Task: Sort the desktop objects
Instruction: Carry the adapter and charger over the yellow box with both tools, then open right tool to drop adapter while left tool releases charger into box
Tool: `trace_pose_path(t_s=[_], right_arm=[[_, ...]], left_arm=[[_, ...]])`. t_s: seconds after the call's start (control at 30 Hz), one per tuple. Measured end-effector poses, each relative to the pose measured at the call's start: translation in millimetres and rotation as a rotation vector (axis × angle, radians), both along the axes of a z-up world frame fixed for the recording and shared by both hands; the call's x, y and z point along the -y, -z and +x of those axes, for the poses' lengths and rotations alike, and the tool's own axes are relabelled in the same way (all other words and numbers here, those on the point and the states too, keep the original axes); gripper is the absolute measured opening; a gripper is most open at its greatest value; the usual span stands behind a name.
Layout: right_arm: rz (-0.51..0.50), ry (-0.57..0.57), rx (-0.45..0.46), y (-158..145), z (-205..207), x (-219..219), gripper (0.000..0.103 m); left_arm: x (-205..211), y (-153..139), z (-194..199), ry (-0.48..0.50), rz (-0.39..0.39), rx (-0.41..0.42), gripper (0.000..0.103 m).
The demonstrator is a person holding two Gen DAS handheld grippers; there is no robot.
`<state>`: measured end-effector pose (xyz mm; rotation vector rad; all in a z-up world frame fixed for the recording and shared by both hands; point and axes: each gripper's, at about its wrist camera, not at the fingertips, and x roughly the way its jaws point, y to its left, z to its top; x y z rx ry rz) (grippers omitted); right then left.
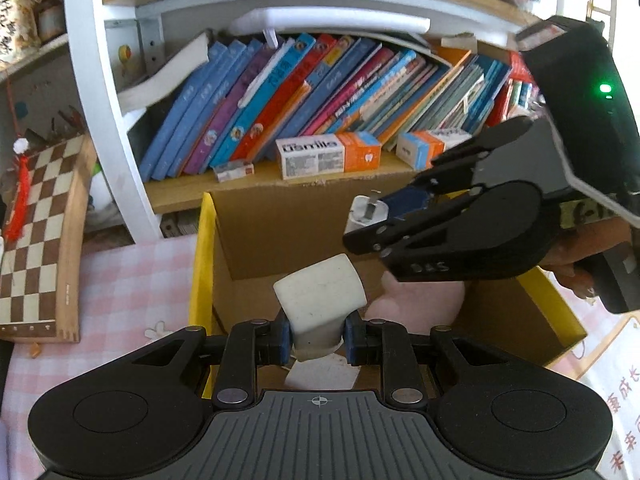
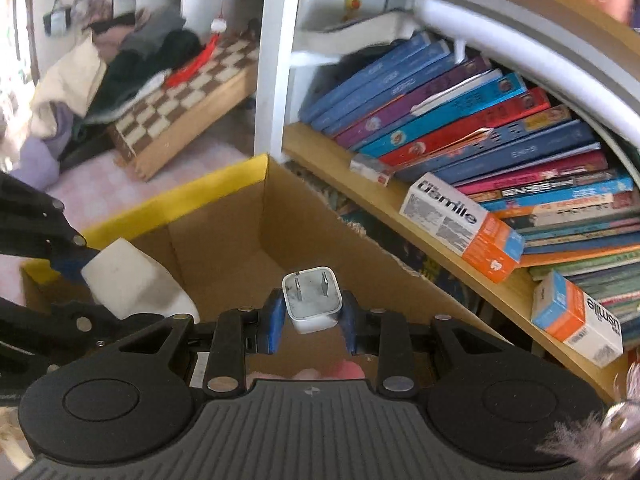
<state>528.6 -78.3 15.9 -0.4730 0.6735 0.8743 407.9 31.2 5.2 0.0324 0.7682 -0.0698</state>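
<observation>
The left tongs [image 1: 316,338] clamp a white rounded plastic block [image 1: 320,294] and the right tongs [image 2: 310,322] pinch a white two-pin plug charger [image 2: 311,300], both over the yellow-rimmed cardboard box [image 1: 202,248], so open each low and apart.

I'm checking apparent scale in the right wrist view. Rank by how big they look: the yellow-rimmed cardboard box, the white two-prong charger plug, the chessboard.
1. Yellow-rimmed cardboard box
2. Brown-and-cream wooden chessboard; it lies farther back, so it is really larger than it looks
3. White two-prong charger plug, small though nearest
</observation>
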Motion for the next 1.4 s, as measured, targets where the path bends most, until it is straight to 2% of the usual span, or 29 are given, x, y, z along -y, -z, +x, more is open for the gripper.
trace_pose_path(t_s=[0.5, 0.83, 1.0, 1.07, 1.13, 1.2, 1.3, 1.37, 1.4], right_arm=[[-0.116, -0.05, -0.083, 26.3, 29.0, -29.1, 0.027], [-0.174, -0.081, -0.091, 32.6, 26.5, -37.1, 0.027], [-0.169, -0.07, -0.073, 30.5, 24.5, -35.4, 0.028], [-0.165, -0.063, -0.066, 29.3, 23.7, -34.4, 0.034], [-0.161, -0.057, -0.058, 28.2, 22.9, -33.4, 0.046], [-0.157, -0.051, -0.05, 27.1, 22.1, -32.4, 0.054], [-0.151, -0.042, -0.039, 25.4, 20.9, -30.9, 0.056], [-0.145, -0.033, -0.032, 23.8, 20.0, -29.4, 0.057], [-0.138, -0.025, -0.03, 22.1, 19.4, -27.7, 0.059]], left_arm=[[5.0, 24.1, 21.6, 0.026, 0.029, -0.105, 0.023], [8.1, 31.7, 25.6, 0.028, 0.039, -0.129, 0.023], [8.5, 34.3, 25.8, 0.026, 0.046, -0.139, 0.023], [7.3, 34.5, 26.3, 0.02, 0.051, -0.144, 0.024], [7.6, 34.7, 26.5, 0.023, 0.059, -0.152, 0.028], [8.8, 34.0, 25.1, 0.025, 0.065, -0.154, 0.029], [10.4, 31.2, 21.6, 0.028, 0.068, -0.141, 0.037], [11.7, 26.5, 18.4, 0.034, 0.064, -0.12, 0.044], [13.1, 23.6, 16.6, 0.04, 0.062, -0.107, 0.052]])
